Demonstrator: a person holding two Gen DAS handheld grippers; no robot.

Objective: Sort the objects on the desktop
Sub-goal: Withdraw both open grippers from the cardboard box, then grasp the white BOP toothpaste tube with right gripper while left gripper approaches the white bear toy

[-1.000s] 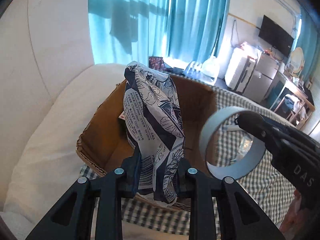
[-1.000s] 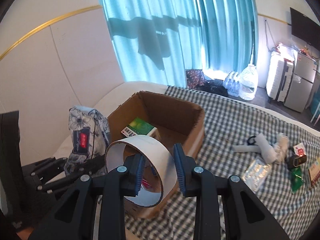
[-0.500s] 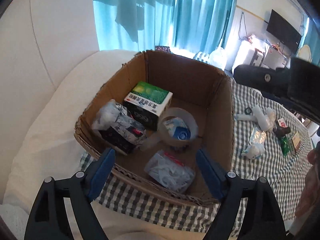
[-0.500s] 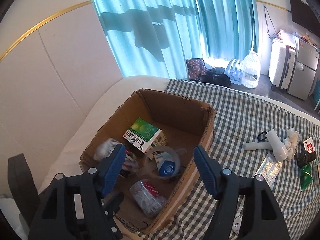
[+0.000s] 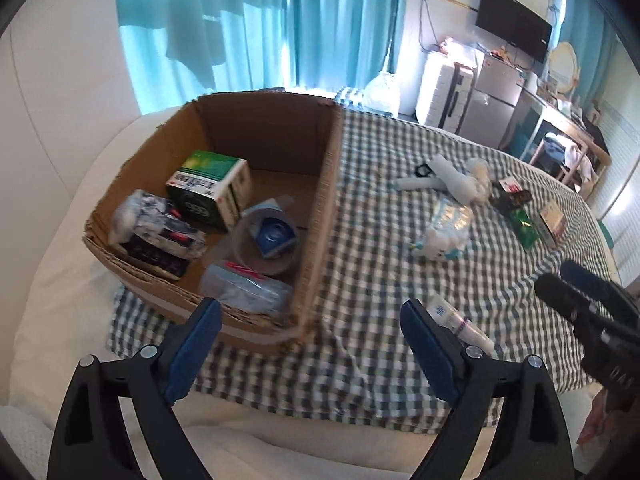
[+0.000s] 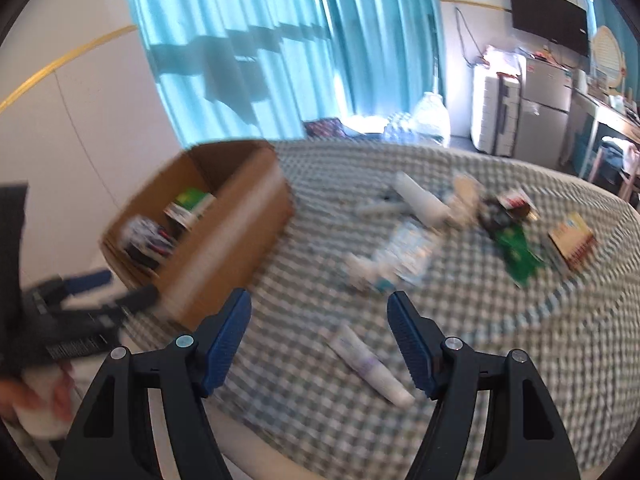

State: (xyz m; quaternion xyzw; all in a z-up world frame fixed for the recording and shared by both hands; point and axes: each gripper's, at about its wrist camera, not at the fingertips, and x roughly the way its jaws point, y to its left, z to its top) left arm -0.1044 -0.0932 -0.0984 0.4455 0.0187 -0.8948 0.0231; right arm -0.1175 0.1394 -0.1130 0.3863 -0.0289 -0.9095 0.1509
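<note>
A cardboard box stands on the checked cloth and holds a patterned packet, a green-and-white box, a tape roll and a clear bag. My left gripper is open and empty, near the box's front right corner. My right gripper is open and empty above a white tube, which also shows in the left wrist view. The box sits to its left.
Loose items lie on the cloth to the right: a white plastic packet, white rolls, a green packet and a small book. The right gripper's body shows at the right edge. Curtains and furniture stand behind.
Both grippers let go, the packet and the tape roll dropped into the box, and both jaws opened. Both views have since swung right, away from the box toward the loose items.
</note>
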